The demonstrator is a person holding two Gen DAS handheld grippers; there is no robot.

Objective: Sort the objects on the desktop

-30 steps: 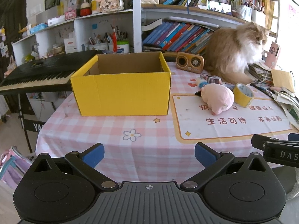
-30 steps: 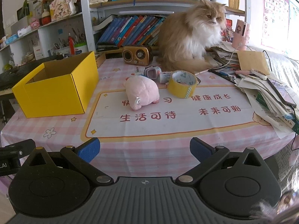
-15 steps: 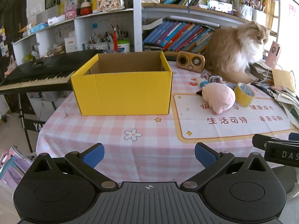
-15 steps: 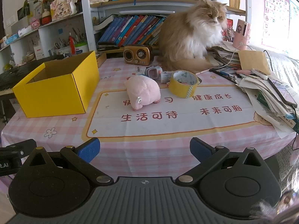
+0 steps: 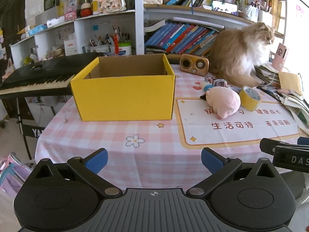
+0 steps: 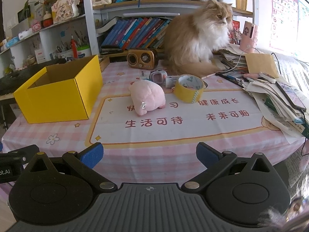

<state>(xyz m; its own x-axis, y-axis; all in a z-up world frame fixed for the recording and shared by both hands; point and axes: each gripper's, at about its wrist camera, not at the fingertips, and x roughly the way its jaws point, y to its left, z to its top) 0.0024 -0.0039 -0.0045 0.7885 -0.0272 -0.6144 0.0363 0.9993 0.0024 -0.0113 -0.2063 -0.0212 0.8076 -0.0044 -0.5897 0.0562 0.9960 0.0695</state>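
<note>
An open yellow cardboard box [image 5: 123,94] [image 6: 58,96] stands on the pink checked tablecloth, left of the white mat. A pink plush pig [image 5: 224,101] [image 6: 147,98], a roll of yellow tape [image 5: 250,97] [image 6: 189,90], a small purple toy watch [image 6: 158,76] and a small white item [image 6: 171,82] lie beyond the mat's far edge. My left gripper [image 5: 154,159] is open and empty at the table's near edge, facing the box. My right gripper [image 6: 149,153] is open and empty at the near edge, facing the pig.
A fluffy orange cat [image 6: 197,36] sits at the back beside a gold retro radio [image 6: 142,59]. A loose pile of papers and pens [image 6: 274,98] covers the right side. A black keyboard [image 5: 38,73] stands left of the table. Bookshelves [image 5: 183,34] rise behind.
Both grippers have eased slightly forward toward the table; both stay open and empty. The cat has shifted its head a little. No object has moved.
</note>
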